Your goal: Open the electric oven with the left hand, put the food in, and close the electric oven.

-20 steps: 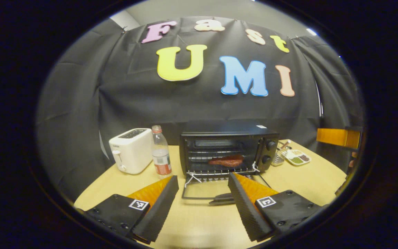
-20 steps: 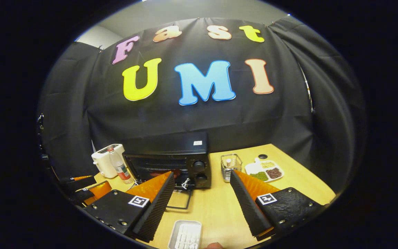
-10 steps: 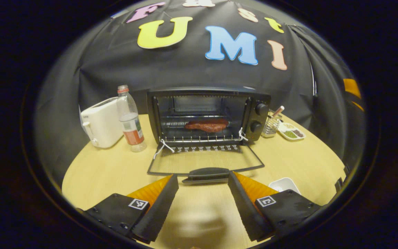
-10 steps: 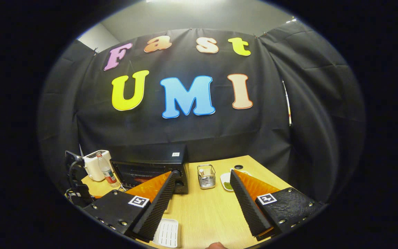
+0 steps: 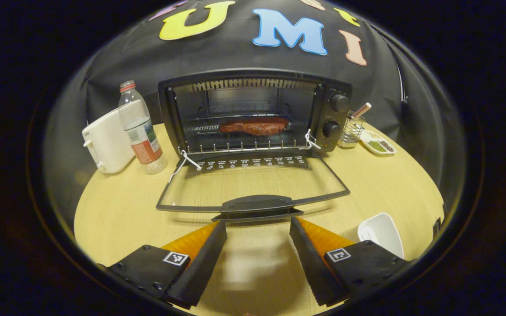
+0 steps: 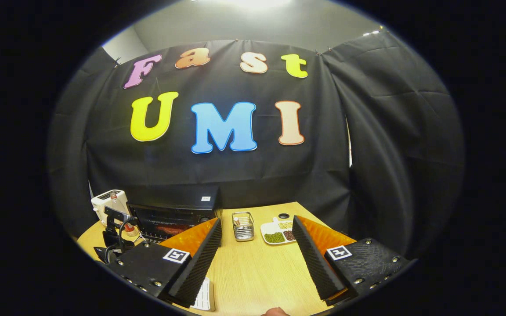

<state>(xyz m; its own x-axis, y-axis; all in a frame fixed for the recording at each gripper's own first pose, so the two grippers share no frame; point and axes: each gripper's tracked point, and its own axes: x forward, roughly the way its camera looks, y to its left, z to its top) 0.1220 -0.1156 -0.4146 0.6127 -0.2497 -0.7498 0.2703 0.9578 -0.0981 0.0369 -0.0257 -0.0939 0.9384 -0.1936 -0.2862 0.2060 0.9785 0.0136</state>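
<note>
Since a second ago your left gripper (image 5: pixel 257 226) has closed in on the oven (image 5: pixel 253 114) and dropped low, so the door handle (image 5: pixel 257 205) now sits just beyond its fingertips; your right gripper (image 6: pixel 256 226) has drawn back and lifted, and the oven looks smaller in its view.

You have the table (image 5: pixel 117 210) with bare wood on both sides of the lowered door (image 5: pixel 253 186), which lies flat toward you. To the door's left the wood runs out to the table's rim; to its right a white tray (image 5: pixel 380 230) sits near the table's front edge, apart from the door. The oven stands at the back against the cloth wall, its mouth wide open. A toaster (image 5: pixel 106 142) and a bottle (image 5: pixel 141 129) stand just left of it, the bottle nearer the oven. A wire basket (image 5: pixel 352 131) and a plate (image 5: pixel 378 144) of beans sit to its right. The meat (image 5: pixel 254 126) lies on the rack inside, about centred.

Your left gripper is spread wide, holding nothing, not touching the handle. Your right gripper is likewise released above open table.
</note>
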